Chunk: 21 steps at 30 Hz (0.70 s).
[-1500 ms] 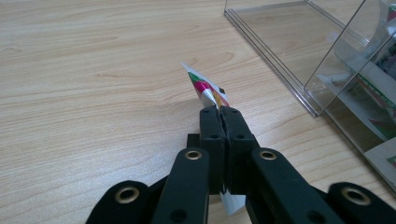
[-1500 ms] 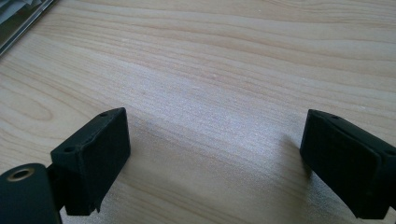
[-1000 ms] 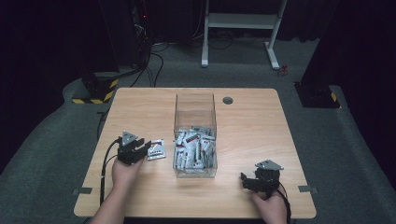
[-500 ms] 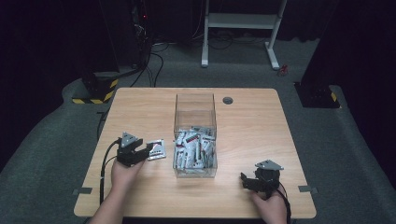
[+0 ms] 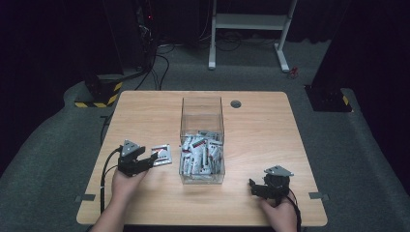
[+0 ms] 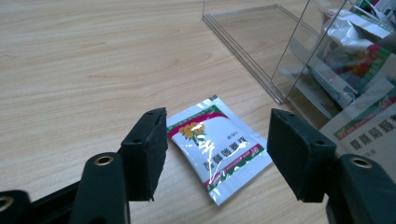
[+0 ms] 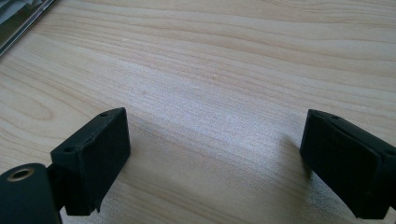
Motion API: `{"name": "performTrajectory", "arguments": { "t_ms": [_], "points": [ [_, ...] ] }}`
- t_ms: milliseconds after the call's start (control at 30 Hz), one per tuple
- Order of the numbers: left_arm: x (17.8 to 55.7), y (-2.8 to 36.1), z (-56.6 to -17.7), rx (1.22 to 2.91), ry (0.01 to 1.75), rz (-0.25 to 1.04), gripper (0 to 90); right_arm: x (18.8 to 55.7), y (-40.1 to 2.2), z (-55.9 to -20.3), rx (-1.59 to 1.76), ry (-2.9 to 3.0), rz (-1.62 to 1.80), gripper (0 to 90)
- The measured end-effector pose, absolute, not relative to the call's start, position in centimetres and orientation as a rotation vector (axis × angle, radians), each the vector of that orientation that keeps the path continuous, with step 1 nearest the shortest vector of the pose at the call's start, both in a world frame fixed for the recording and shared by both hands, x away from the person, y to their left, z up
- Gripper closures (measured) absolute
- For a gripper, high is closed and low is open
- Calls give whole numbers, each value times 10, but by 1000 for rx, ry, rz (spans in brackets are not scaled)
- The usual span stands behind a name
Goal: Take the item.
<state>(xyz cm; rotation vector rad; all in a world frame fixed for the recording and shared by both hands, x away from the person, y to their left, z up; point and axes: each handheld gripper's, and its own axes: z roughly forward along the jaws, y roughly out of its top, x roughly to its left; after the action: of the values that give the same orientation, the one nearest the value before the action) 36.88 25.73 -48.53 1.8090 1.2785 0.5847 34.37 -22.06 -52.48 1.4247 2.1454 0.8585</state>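
From the high view, a clear box (image 5: 202,140) of sachets stood mid-table (image 5: 261,130); the left gripper (image 5: 151,160) lay just beside a loose sachet (image 5: 161,154), and the right gripper (image 5: 252,186) rested near the front edge, its gap perhaps too small to judge there. In the left gripper view, wide jaws flanked the sachet (image 6: 215,147), not touching it. In the right gripper view, jaws stood wide over bare wood (image 7: 224,70).
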Motion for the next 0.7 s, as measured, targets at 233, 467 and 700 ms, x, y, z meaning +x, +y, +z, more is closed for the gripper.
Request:
{"name": "performTrajectory", "arguments": {
  "t_ms": [233,467,700],
  "points": [
    [357,262,-499,1860,1282,543,322,344,-221,-525,1425,2146,859,82],
    [346,265,-514,1940,1295,501,307,344,-221,-525,1425,2146,858,82],
    [332,263,-525,2023,1267,520,273,344,-221,-525,1423,2145,858,82]
  ]
}}
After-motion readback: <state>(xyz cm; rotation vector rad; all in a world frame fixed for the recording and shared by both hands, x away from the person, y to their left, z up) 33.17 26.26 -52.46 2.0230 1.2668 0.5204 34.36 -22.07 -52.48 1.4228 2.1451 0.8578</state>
